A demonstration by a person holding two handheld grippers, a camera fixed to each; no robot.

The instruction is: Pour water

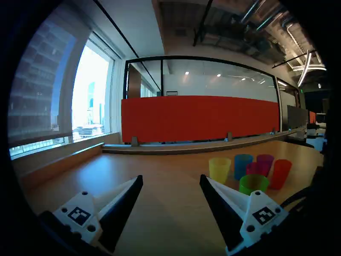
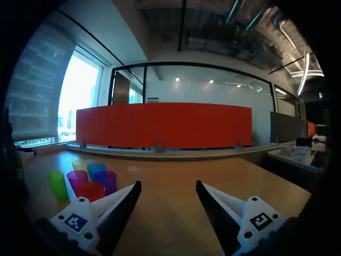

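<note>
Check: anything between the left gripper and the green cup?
Nothing visible. In the left gripper view the green cup is the nearest of the cluster, just past the left gripper, off to the right of its open jaws, with bare wooden table between. The other cups stand behind it.

The left gripper (image 1: 171, 176) has two tapered, wedge-shaped fingers (image 1: 121, 205) with black inner faces and white moulded outer shells. Each shell carries a square black-and-white fiducial marker (image 1: 79, 215) bordered by dark round screw holes (image 1: 85, 193). A black cable (image 1: 298, 196) runs beside one shell. The right gripper (image 2: 168, 182) is of identical construction, with the same markers and screw holes.
</note>
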